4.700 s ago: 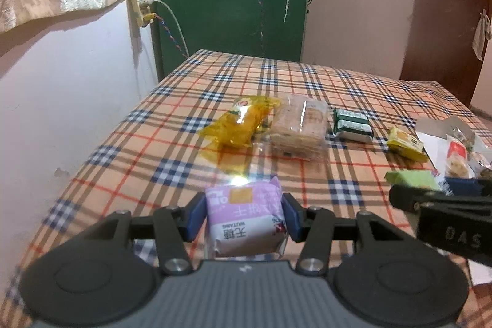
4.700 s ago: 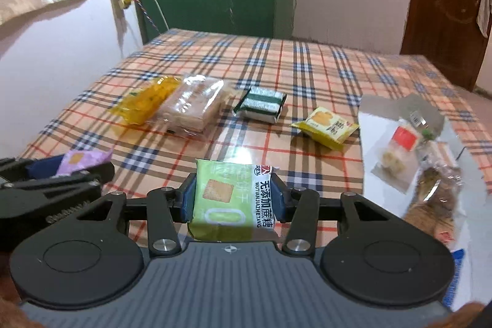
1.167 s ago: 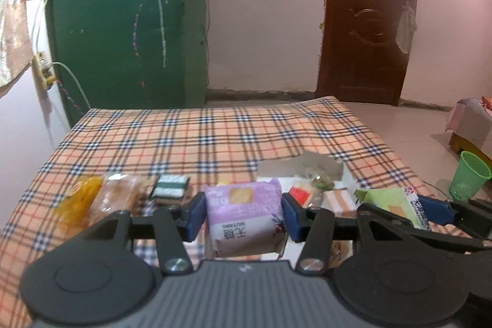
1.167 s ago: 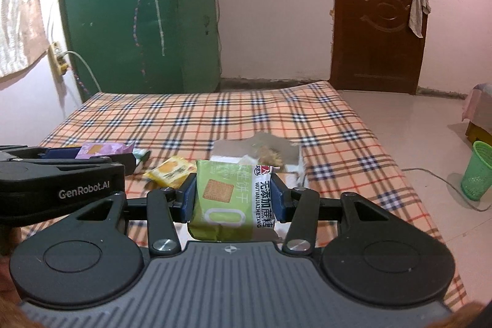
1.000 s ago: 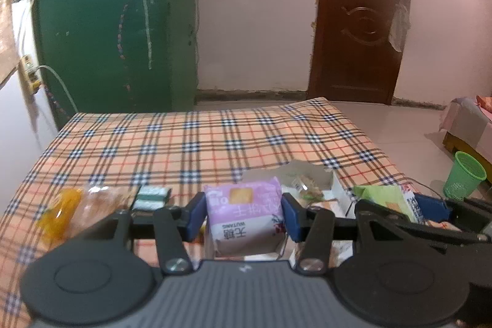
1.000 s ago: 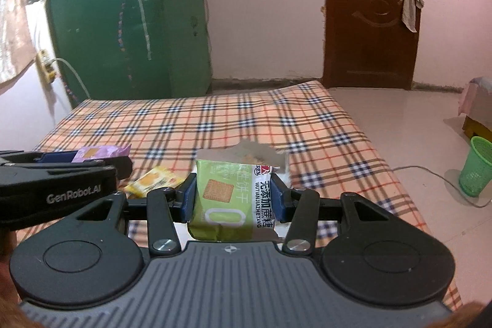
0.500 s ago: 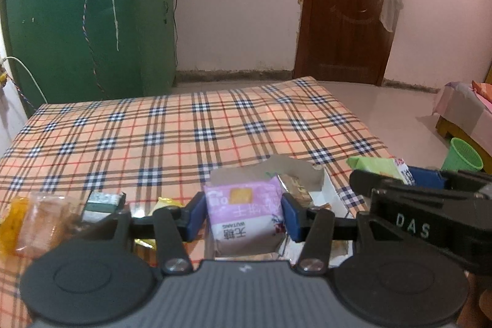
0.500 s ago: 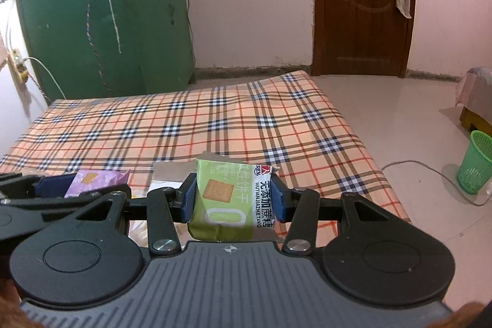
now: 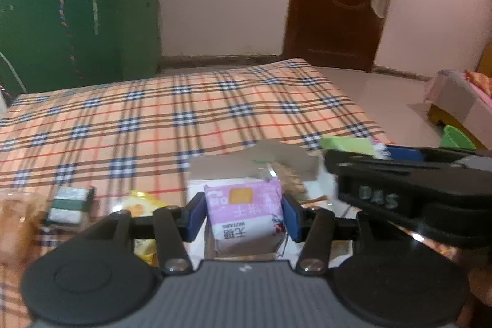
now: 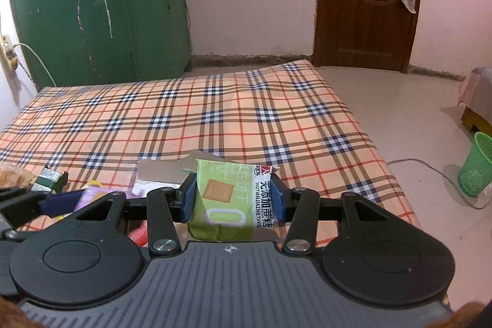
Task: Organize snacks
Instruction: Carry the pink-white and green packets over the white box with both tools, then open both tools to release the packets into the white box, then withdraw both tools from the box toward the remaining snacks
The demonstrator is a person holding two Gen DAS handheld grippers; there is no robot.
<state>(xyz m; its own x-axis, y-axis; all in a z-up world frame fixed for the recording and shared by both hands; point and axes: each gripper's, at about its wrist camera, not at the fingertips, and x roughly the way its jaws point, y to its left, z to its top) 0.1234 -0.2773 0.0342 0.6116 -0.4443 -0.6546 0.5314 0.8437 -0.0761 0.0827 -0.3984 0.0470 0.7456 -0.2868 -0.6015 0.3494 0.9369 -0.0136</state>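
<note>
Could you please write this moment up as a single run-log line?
left gripper: shut on purple packet | right gripper: shut on green packet | both above box

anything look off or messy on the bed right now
Slightly: the cardboard box has a ragged, torn-looking flap, and a few snack packs lie loose on the plaid cloth beside it. Nothing looks spilled.
</note>
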